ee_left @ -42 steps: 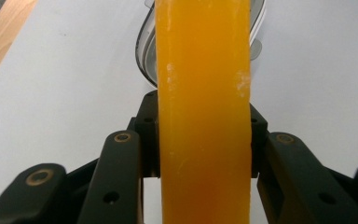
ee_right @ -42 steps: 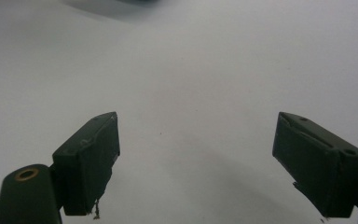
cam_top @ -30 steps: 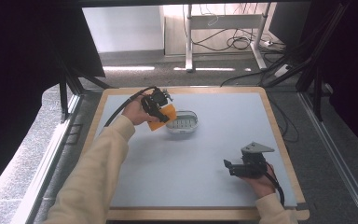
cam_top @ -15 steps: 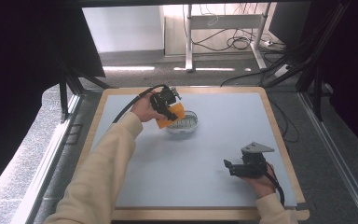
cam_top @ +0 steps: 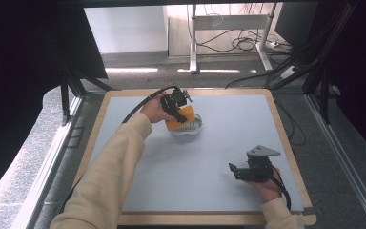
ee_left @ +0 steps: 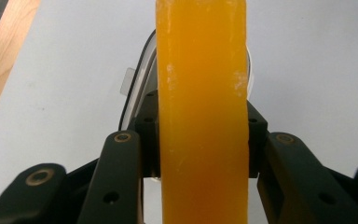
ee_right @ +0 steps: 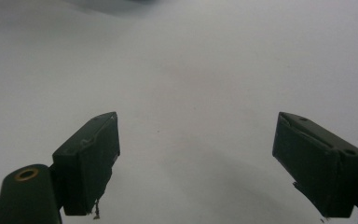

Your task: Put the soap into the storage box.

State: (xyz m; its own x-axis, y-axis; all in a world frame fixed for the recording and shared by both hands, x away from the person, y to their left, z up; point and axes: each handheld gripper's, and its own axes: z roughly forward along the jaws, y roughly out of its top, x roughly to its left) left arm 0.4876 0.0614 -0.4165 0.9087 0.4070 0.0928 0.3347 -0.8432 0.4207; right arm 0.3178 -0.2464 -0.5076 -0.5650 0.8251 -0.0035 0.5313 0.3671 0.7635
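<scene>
Seen from above: left gripper (cam_top: 180,110) clamped on a translucent orange rectangular block (cam_top: 181,119), held just over a small clear plastic dish (cam_top: 188,129) near the far middle of the pale grey-blue tabletop (cam_top: 228,143) with its light wooden rim (cam_top: 280,125). In the left gripper view, black jaws pressed flat against both sides of the orange block (ee_left: 201,112), with the dish's clear edge (ee_left: 135,88) directly beyond the grip and pale tabletop all round it. Nearer the person, well apart from that grip and to its right, right gripper (cam_top: 238,171) held low over bare tabletop in a hand, jaws spread wide with nothing between them, grey three-cornered plate on top. In the right gripper view, two black pads (ee_right: 89,158) standing far apart over plain pale surface (ee_right: 191,84). Cream sleeve (cam_top: 109,176) stretching in from the near edge towards the left gripper. Beyond the table, grey speckled floor (cam_top: 138,78), a white table leg (cam_top: 193,38) and loose black cables (cam_top: 243,44); dark curtains (cam_top: 24,71) on both sides.
</scene>
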